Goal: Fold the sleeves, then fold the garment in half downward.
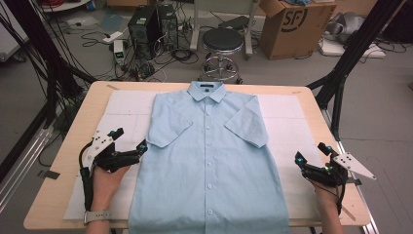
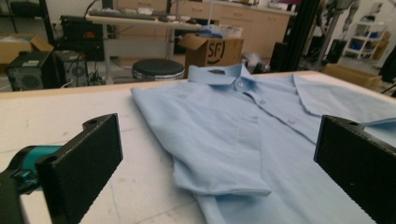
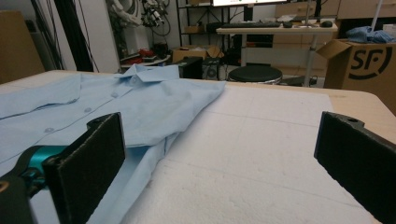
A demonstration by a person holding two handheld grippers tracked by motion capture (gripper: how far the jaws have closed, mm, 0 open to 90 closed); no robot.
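High view: shirt (image 1: 209,156) flat on table (image 1: 311,97); both claws open beside it.

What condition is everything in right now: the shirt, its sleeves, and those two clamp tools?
shirt: flat on the white pad, front up, buttoned
sleeves: both folded inward over the front
collar: folded down
left gripper: open, at the shirt's edge, holding nothing
right gripper: open, over the white pad, apart from the shirt

Even, soft light; slight blur
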